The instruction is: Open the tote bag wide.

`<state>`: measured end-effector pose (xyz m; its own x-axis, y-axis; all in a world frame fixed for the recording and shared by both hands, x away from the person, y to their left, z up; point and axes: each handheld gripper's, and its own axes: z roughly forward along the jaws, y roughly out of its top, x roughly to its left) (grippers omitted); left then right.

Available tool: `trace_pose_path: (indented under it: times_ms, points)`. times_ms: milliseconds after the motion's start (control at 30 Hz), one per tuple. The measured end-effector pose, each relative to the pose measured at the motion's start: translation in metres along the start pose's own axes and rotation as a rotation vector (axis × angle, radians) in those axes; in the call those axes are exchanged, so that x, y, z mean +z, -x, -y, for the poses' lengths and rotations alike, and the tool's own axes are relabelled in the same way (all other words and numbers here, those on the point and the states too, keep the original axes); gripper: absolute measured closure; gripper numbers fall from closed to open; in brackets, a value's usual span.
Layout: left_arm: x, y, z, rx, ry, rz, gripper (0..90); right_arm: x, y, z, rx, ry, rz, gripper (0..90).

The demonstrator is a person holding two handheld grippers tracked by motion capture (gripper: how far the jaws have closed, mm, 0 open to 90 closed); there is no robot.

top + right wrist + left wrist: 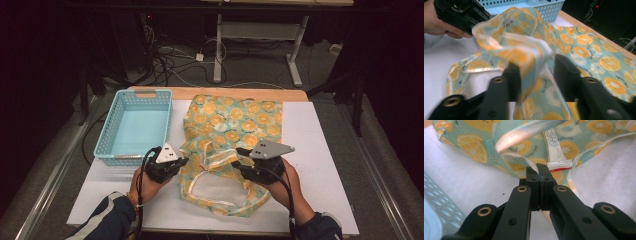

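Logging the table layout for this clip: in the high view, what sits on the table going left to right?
Blue basket → left gripper → orange-print fabric bag → right gripper, its grey plate over the bag's right part.

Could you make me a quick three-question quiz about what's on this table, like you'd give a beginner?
1. True or false: the blue basket has something in it.
2. Which tongs are shut on the edge of the fruit-print bag?
A. left tongs
B. right tongs
C. neither
3. Fill in the missing word: seen from the high view, the basket sits to the ___ of the bag.

Key:
1. False. Its floor is bare.
2. A. The left jaws are pressed together on the bag's edge; the right jaws stand apart with cloth between them.
3. Left.
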<state>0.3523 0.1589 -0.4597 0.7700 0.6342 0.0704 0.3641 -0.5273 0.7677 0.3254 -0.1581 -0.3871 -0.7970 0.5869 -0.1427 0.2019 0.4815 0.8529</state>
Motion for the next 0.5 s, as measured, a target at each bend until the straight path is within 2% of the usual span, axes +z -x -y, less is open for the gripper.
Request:
trace_pose_path:
  times_ms: [167,300,367,433,500]
  points:
    - [-0.003,0.003,0.002,0.028,-0.003,-0.008,87.2,-0.028,0.003,0.011,0.019,0.047,0.028,42.4]
    - [-0.009,0.001,0.005,0.041,0.002,-0.006,87.2,-0.048,0.008,0.026,0.029,0.051,0.069,40.0]
    - [-0.011,0.001,0.006,0.037,0.005,-0.006,87.2,-0.050,0.013,0.040,0.051,0.020,0.079,37.7]
    - [-0.013,0.001,0.007,0.037,0.005,-0.007,87.1,-0.047,0.016,0.056,0.062,-0.035,0.099,36.5]
    - [-0.015,0.000,0.009,0.033,0.008,-0.004,87.2,-0.042,0.018,0.071,0.026,-0.117,0.144,35.1]
